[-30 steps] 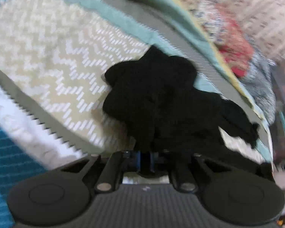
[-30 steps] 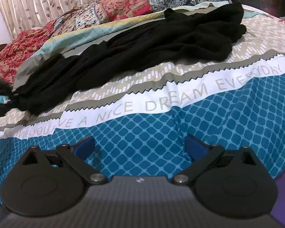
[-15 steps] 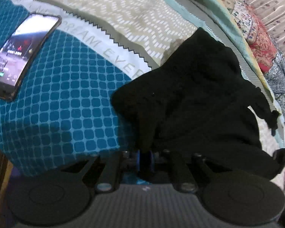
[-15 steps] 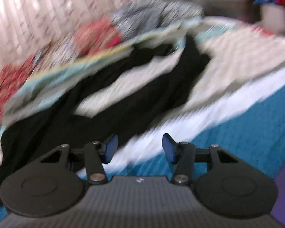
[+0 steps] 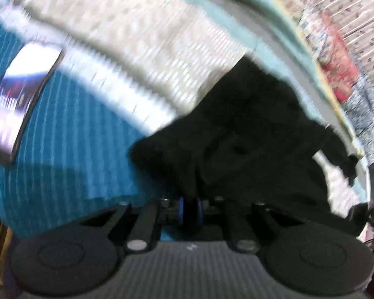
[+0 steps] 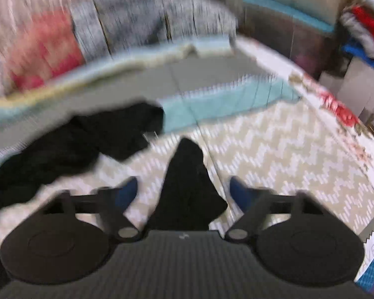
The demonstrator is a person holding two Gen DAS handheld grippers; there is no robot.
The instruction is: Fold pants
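The black pants (image 5: 249,144) lie crumpled on the patterned bedspread (image 5: 142,49). My left gripper (image 5: 190,208) is shut on a bunched edge of the pants, which spread up and to the right from it. In the right wrist view the pants (image 6: 69,144) lie at the left, and one black end (image 6: 187,182) runs between my blue fingertips. My right gripper (image 6: 184,190) is open, its fingers on either side of that end without touching it. Both views are blurred by motion.
A phone (image 5: 20,94) with a lit screen lies on the blue part of the bedspread at the left. Red and grey pillows (image 6: 87,32) line the far edge of the bed. Boxes and piled clothes (image 6: 356,32) stand beyond the bed at the right.
My right gripper has swung right and forward over the bed onto a black end of the pants, jaws wider than half a second ago. My left gripper stays shut on the pants.
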